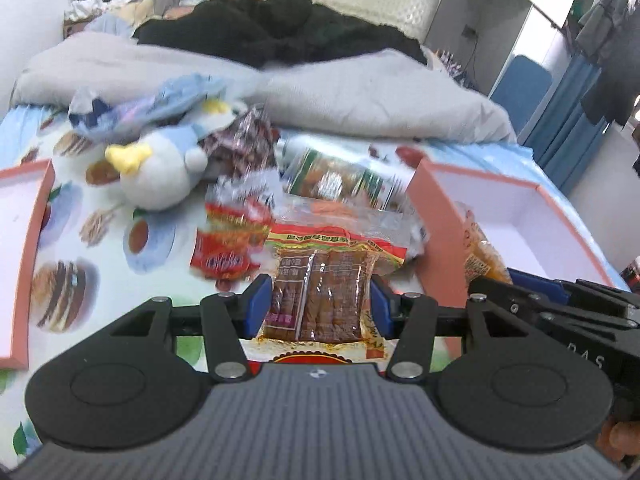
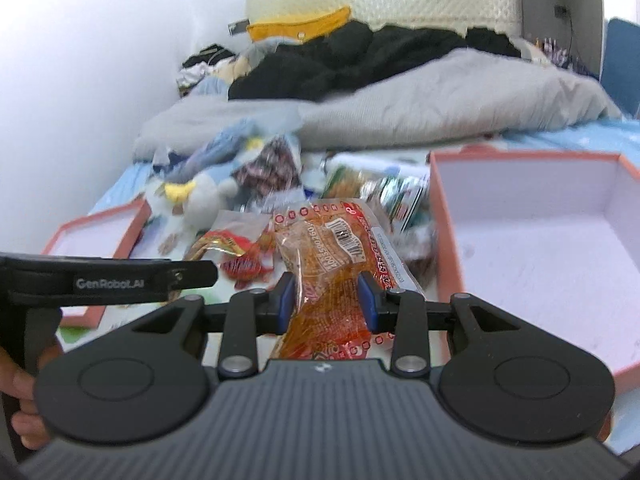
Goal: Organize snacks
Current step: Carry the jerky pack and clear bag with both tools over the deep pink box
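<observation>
Nearest in the left wrist view, the left claw [image 1: 318, 306] is closed about halfway, its blue pads pressing both long edges of a clear packet of brown strips [image 1: 318, 296]. The packet's long axis runs straight ahead, toward 12 o'clock, along the fingers. It looks lifted clear of the printed bed sheet [image 1: 64, 276].

In the right wrist view, the right claw [image 2: 327, 300] is closed much tighter and pinches an orange snack packet [image 2: 336, 252] at its waist. This packet leans from the claw toward 1 o'clock, with its barcode end farthest out.

The relation that matters is the pink box [image 2: 532, 248]. From the right claw, it lies at 2 o'clock, just beside the orange packet's far end, open and apparently empty as seen there. From the left claw, the same box [image 1: 436, 224] is at 2 o'clock too, but the right claw's black body [image 1: 560, 304] stands between. So the right hand is nearer and seems best placed to drop first. The left packet would then have to swing across to the right.

Farther out, at 11 to 12 o'clock, loose snack bags [image 1: 236, 240] remain in a heap on the sheet. A white plush toy [image 1: 160, 176] lies at 10 o'clock. A pink lid [image 1: 24, 264] sits at 9 o'clock. Beyond is a grey quilt [image 1: 360, 96].
</observation>
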Available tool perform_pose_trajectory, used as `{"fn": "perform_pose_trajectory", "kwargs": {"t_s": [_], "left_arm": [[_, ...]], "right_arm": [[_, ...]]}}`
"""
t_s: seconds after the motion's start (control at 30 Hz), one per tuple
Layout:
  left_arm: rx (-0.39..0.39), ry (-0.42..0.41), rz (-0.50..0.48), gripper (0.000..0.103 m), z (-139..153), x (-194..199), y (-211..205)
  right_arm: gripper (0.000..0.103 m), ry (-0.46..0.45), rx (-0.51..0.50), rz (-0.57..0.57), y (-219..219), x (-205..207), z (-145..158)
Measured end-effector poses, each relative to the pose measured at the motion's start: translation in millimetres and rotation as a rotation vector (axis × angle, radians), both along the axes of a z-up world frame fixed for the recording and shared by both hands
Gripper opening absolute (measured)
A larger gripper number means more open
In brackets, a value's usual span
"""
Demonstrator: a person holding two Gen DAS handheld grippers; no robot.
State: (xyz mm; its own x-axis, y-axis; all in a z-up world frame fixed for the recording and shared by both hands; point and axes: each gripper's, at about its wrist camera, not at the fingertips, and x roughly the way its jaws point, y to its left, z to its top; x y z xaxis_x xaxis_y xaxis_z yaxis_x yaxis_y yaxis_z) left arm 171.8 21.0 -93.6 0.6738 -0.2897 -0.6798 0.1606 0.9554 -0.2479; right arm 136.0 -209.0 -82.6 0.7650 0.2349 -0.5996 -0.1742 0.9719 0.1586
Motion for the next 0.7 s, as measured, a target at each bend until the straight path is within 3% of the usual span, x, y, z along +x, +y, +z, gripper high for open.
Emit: {"fn": "perform_pose_trajectory", "kwargs": {"t_s": [0.37,0.7], "left_arm": [[-0.060,-0.133,-0.024,0.058,65.8,13.6,-21.7],[-0.078,-0.210,-0.147,0.058,111.1,25.9,-87.1]], "right_arm": [[0.037,-0.127,-0.032,-0.036,-29.0,17.7,55.6],[0.037,-0.205,-0.066,-0.116,-67.5,13.6,85.3]]}}
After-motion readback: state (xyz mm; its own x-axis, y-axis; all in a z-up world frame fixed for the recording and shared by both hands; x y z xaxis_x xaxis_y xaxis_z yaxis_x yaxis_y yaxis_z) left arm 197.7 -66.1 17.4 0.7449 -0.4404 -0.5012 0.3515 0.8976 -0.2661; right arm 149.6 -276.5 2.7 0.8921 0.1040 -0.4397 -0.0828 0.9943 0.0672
